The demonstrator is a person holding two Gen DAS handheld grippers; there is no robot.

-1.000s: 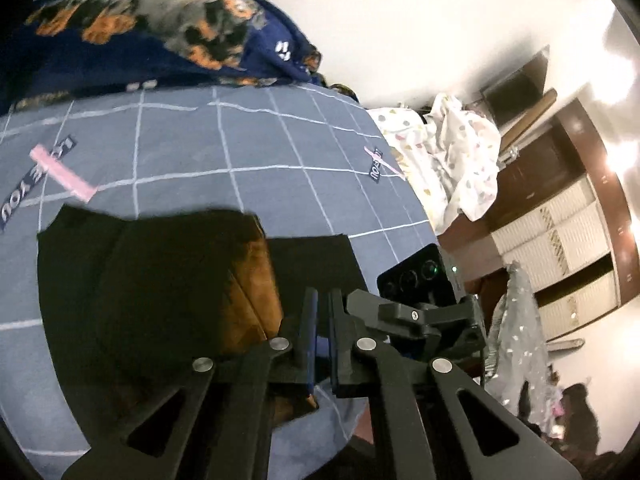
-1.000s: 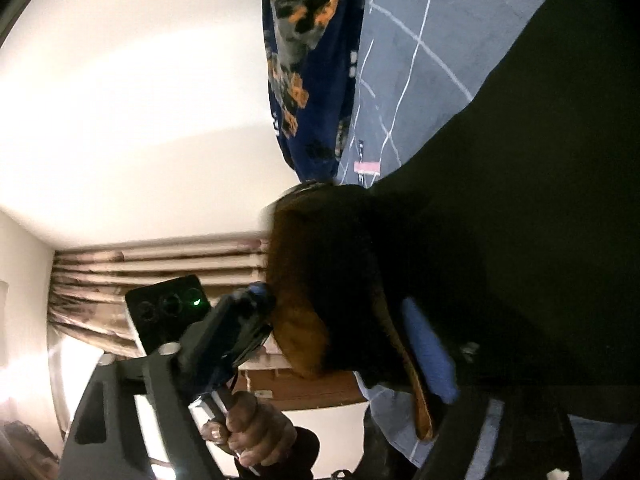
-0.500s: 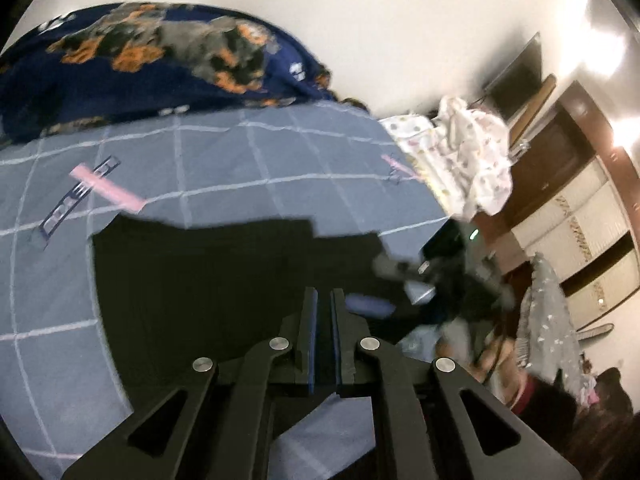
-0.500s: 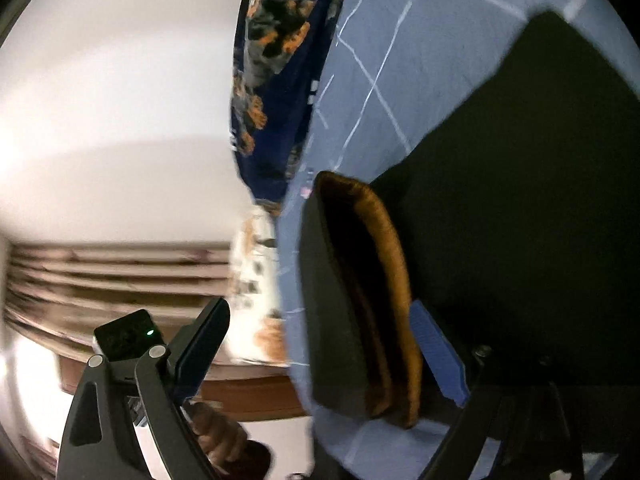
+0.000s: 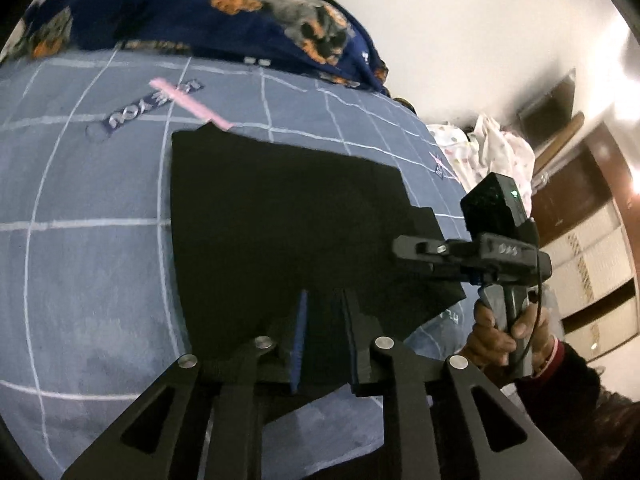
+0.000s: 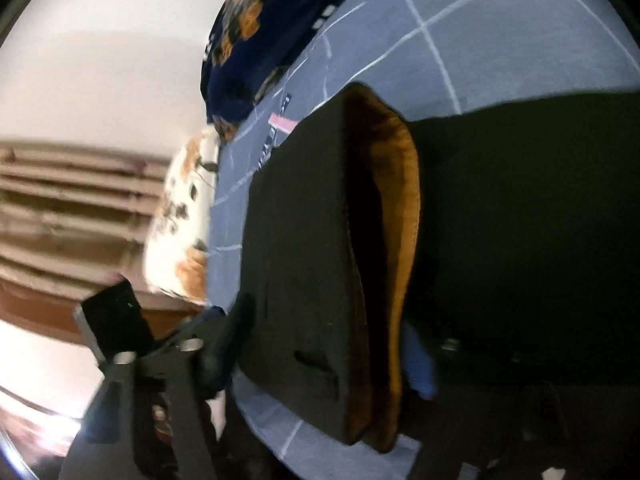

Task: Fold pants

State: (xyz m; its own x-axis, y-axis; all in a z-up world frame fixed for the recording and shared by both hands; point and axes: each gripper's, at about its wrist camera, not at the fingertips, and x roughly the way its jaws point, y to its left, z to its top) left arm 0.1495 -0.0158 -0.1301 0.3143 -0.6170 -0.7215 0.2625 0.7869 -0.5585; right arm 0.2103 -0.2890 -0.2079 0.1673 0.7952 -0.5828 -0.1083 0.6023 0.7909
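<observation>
Black pants lie folded flat on the blue grid-pattern bed sheet. In the right wrist view the pants show a brown inner lining at a raised folded edge. My left gripper is low over the pants' near edge, its jaws parted with a gap between them. It also shows in the right wrist view at the pants' left edge. My right gripper sits at the pants' right edge. Its blue pad presses against the lining; its jaws are mostly hidden.
A dark blue floral blanket lies at the head of the bed. A white dotted cloth is piled at the far right. A pink strip lies on the sheet. Wooden wardrobes stand to the right.
The pants have been laid down flat from a lifted fold. My left gripper's jaws have opened from shut. The right gripper has moved to the pants' right edge.
</observation>
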